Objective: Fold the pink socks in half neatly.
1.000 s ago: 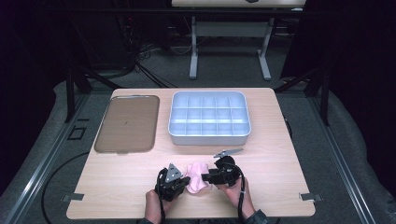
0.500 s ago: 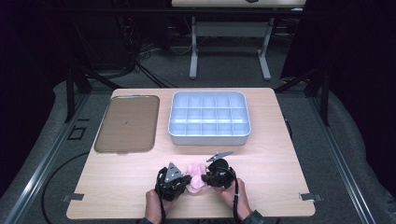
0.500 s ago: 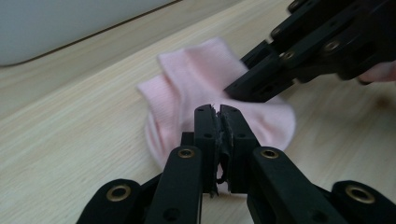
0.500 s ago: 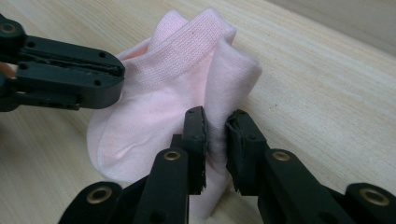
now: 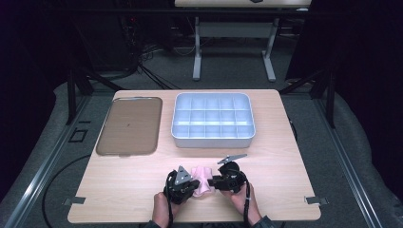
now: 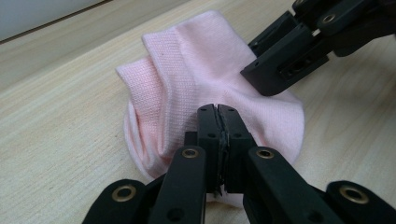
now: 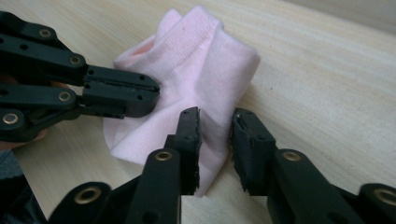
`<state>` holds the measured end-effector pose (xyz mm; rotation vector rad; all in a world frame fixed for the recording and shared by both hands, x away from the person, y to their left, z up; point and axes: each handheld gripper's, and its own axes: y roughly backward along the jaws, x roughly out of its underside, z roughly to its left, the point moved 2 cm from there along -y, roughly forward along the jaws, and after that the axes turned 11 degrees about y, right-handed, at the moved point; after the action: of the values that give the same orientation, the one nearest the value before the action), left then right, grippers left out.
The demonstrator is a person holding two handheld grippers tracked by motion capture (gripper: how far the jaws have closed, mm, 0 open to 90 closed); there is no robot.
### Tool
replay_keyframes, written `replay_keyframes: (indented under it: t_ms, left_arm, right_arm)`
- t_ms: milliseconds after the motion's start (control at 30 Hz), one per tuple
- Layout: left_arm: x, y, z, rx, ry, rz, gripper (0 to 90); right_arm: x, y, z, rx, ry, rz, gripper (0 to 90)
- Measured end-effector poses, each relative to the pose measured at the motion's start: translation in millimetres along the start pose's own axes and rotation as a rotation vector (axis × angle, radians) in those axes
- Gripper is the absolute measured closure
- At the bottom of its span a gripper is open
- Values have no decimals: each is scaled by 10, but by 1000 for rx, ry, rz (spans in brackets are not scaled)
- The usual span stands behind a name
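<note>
A pink sock [image 5: 202, 178] lies bunched on the wooden table near its front edge, between my two grippers. My left gripper [image 5: 194, 185] comes at it from the left. In the left gripper view that gripper [image 6: 217, 112] has its jaws pinched tight on a fold of the sock [image 6: 187, 70]. My right gripper [image 5: 212, 182] meets the sock from the right. Its jaws [image 7: 215, 121] have just been opening a little, and a thicker fold of the sock [image 7: 205, 60] still fills the gap between the pads. The left gripper [image 7: 149, 93] also appears in the right gripper view.
A grey tray with several compartments [image 5: 213, 138] stands at the back middle of the table. A flat brown tray [image 5: 128, 126] lies to its left. The table's front edge runs just below both hands.
My right gripper has slid left onto the sock and narrowed its jaws around a fold. The left gripper has stayed where it was, pinching the sock.
</note>
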<state>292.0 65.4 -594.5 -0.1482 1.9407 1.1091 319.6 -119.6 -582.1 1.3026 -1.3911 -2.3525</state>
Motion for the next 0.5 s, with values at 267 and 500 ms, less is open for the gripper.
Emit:
replay_keyframes:
  t_ms: [267,500]
  left_arm:
    - [4,2,-5,-5,-6,4,892]
    - [-2,-5,-6,-3,0,4,892]
  right_arm:
    - [-12,37,14,-35,9,-25,842]
    - [-98,150,77,-73,48,-6,839]
